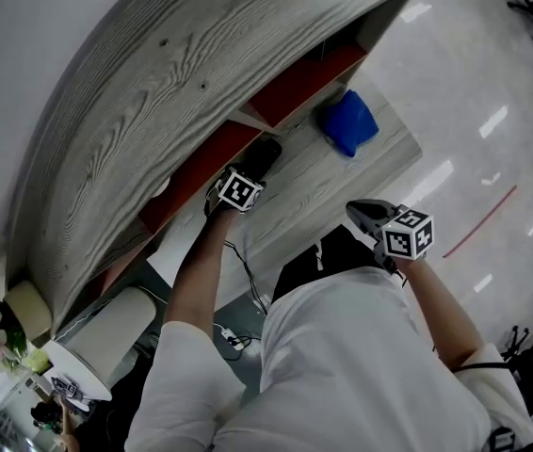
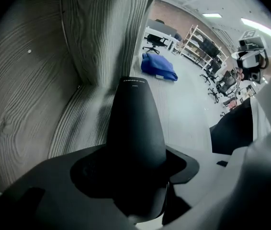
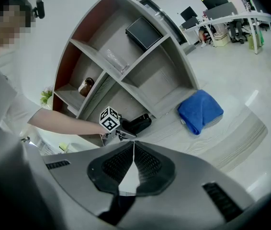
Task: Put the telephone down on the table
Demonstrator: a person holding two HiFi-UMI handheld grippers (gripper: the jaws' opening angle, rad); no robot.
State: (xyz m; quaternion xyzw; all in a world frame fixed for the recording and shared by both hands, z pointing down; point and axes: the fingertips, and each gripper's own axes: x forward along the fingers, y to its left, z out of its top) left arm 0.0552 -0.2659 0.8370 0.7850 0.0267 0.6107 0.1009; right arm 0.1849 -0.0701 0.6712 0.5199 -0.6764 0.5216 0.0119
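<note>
Telephone handset, black and tapered point(image 2: 134, 123), sits clamped in the left claw point(image 2: 138, 190), low over the pale wood-grain surface point(image 3: 231, 133), near the crumpled blue cloth point(image 3: 200, 110) on the person's left of it. Whether it touches down, I can't tell. Letting go looks to be what's left. The right claw point(image 3: 133, 150) is closed on nothing, well back from the cloth.
</note>
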